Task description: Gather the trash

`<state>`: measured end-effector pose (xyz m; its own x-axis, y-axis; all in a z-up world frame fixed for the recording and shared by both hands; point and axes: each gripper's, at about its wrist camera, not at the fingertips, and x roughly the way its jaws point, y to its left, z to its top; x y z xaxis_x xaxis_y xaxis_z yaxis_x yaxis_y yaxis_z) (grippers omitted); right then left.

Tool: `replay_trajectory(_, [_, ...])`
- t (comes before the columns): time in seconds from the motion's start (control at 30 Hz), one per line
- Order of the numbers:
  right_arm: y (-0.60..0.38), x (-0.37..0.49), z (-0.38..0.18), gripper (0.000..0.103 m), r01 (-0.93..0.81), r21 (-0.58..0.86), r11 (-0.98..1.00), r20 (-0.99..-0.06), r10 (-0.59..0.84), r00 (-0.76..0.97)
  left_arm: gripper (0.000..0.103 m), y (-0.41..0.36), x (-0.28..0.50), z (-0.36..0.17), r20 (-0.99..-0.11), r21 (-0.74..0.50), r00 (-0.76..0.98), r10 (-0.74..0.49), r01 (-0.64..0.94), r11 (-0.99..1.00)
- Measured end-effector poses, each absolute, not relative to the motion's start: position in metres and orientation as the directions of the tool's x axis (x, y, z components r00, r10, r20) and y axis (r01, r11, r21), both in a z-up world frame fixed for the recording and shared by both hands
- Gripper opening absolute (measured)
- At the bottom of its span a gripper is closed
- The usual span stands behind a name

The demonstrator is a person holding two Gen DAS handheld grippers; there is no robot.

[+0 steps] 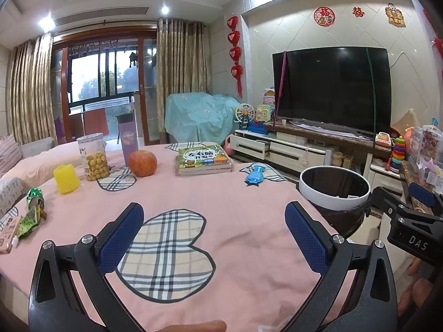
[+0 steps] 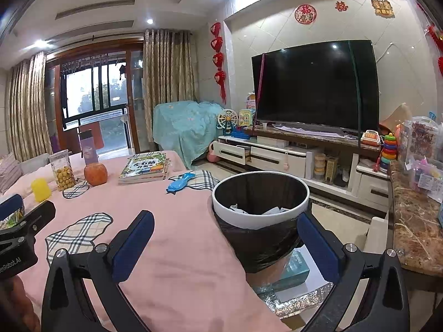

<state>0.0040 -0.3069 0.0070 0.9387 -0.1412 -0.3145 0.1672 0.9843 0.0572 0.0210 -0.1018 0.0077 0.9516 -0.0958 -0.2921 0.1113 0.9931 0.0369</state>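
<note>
At the table's left edge I see crinkled green wrappers (image 1: pixel 31 218), long axis running toward the far side. My left gripper (image 1: pixel 214 221) hangs released over the pink cloth (image 1: pixel 221 193). My right gripper (image 2: pixel 225 232) is released too, before the round white-rimmed bin (image 2: pixel 260 215) off the right edge.

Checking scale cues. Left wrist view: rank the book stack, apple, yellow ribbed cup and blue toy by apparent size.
Largest to smallest as they look:
1. book stack
2. apple
3. yellow ribbed cup
4. blue toy
Apple and cup look close; the cup sits nearer the camera, so that pair is unsure.
</note>
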Motion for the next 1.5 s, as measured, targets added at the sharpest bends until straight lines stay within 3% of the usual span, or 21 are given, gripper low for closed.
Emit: replay_trajectory(1.5, [-0.2995,0.0035,0.0133,0.103,0.141,0.07,0.988,-0.31,-0.113,0.944,0.103,-0.1018,0.0201,0.0087,-0.298,0.037,0.95,-0.09,0.106,0.994])
